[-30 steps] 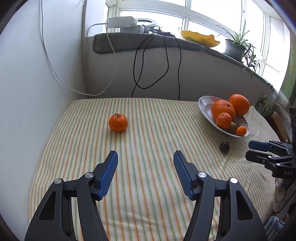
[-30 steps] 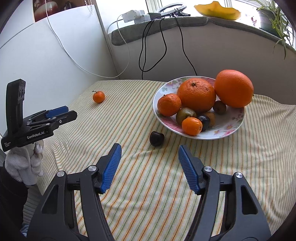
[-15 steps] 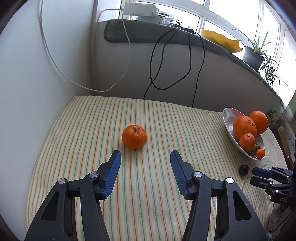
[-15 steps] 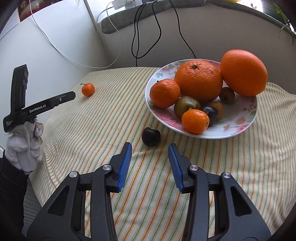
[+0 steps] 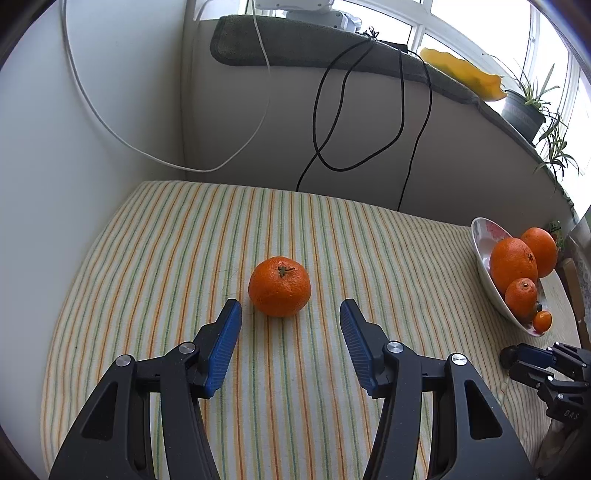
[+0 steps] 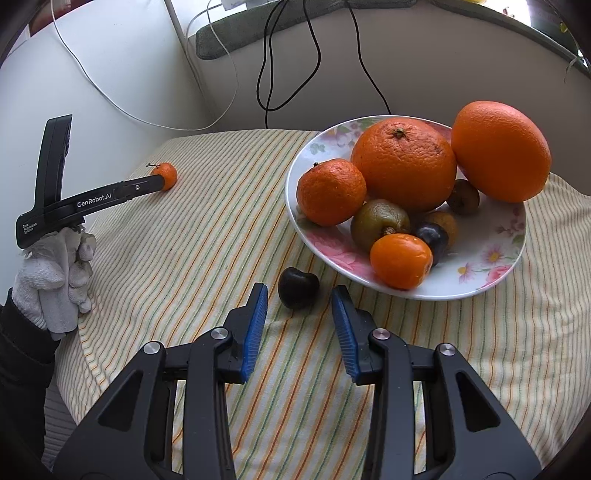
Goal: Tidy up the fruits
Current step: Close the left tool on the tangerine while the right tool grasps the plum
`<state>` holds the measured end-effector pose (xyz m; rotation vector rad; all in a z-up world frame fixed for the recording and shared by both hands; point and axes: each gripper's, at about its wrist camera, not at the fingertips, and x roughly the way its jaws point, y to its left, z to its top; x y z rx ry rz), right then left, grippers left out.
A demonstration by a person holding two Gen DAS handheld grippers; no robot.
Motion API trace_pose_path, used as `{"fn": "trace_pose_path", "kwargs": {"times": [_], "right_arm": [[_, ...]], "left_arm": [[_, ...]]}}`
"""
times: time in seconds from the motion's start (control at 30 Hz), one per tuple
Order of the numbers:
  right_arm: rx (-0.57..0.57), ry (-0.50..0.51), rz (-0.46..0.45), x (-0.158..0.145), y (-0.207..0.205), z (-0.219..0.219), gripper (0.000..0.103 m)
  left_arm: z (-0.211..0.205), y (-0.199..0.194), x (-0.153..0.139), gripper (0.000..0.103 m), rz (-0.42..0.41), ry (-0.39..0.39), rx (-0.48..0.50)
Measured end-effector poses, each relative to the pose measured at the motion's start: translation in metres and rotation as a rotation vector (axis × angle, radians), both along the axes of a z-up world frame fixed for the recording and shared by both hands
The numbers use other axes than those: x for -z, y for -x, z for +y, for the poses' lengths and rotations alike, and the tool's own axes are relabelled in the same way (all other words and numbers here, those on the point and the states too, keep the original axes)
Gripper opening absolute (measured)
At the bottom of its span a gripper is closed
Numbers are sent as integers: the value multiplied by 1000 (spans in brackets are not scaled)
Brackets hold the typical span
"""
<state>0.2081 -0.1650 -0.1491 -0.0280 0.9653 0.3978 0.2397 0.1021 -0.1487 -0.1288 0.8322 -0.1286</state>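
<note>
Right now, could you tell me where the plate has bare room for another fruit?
The floral plate is bare along its near-right rim, beside the small orange fruit. Its left and far side are crowded by the mandarin and two oranges.

Daylight pours in from the window (image 5: 461, 33) at the top of the left wrist view, blown out to plain white. The wall (image 5: 92, 155) beneath glows evenly. Shadows are soft: a faint one hugs the mandarin (image 5: 279, 286) on the striped cloth (image 5: 166, 240). Both views are sharp, colours vivid. Fisheye bending curves the cloth's edges, and dark vignetting rings every corner.
</note>
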Motion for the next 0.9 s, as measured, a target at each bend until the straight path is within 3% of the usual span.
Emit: {"fn": "trace_pose_path", "kwargs": {"times": [0.33, 0.5, 0.73, 0.9], "right_arm": [[-11, 22, 2, 3, -5, 6, 38], [-12, 26, 2, 4, -6, 8, 38], [-9, 32, 0, 5, -7, 7, 32], [-9, 31, -2, 5, -6, 8, 25]], "left_arm": [[-3, -12, 1, 54, 12, -26, -9], [-3, -18, 5, 46, 23, -33, -15], [-2, -21, 6, 38, 23, -39, -23], [-1, -21, 7, 37, 19, -32, -23]]}}
